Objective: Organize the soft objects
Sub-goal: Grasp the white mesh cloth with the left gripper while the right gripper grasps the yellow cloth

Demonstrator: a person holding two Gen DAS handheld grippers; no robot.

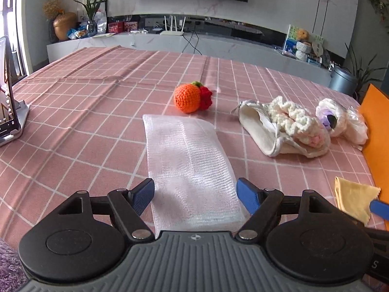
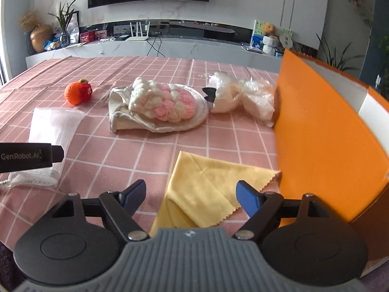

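Observation:
My left gripper (image 1: 195,193) is open, its blue fingers straddling the near end of a white mesh bag (image 1: 189,163) that lies flat on the pink checked tablecloth; the bag also shows in the right wrist view (image 2: 52,131). My right gripper (image 2: 190,194) is open over a folded yellow cloth (image 2: 206,187), also seen in the left wrist view (image 1: 353,198). Beyond lie an orange and red crochet fruit (image 1: 190,97) (image 2: 77,92), a cream pouch with white-pink crochet on it (image 1: 287,129) (image 2: 160,104), and a white plush in clear wrap (image 1: 340,121) (image 2: 240,95).
An orange box (image 2: 323,131) stands open at the table's right edge, beside the yellow cloth; it also shows in the left wrist view (image 1: 379,131). A phone on a stand (image 1: 9,107) sits at the left edge. A TV shelf with plants runs behind the table.

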